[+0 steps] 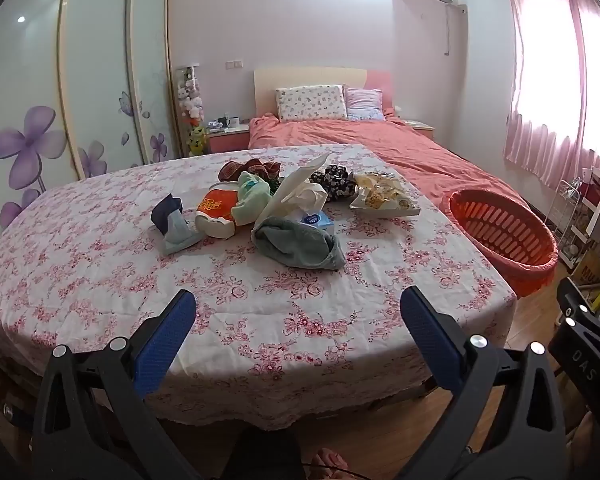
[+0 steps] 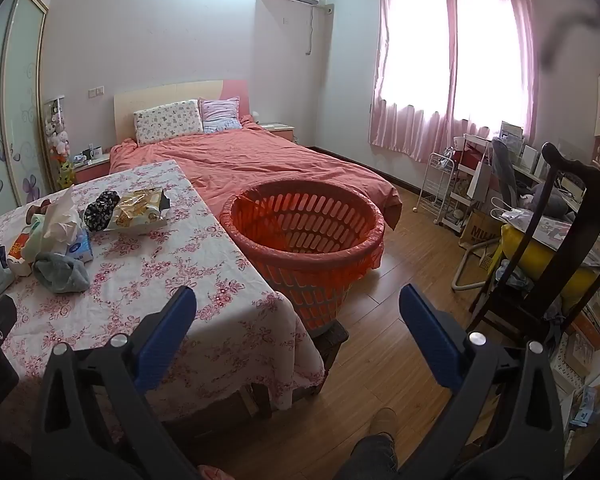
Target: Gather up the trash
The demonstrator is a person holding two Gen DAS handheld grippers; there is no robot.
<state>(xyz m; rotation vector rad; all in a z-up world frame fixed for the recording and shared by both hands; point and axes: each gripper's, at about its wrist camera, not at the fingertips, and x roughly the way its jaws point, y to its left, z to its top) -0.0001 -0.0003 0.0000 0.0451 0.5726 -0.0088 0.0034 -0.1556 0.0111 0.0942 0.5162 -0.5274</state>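
I'm at the start — both my left gripper (image 1: 298, 312) and right gripper (image 2: 298, 312) hang spread and empty. The crumpled tissue (image 1: 300, 188) lies on the table (image 1: 260, 300); next I reach in, then the orange basket (image 2: 306, 236).

A table (image 1: 240, 300) under a white cloth printed with pink flowers carries a loose heap around a blue tissue pack (image 1: 315, 220): a grey-green towel (image 1: 300, 246) just in front of it, a gold snack bag (image 1: 384, 194) behind and right (torn open), a dark folded cloth (image 1: 172, 220) well left.
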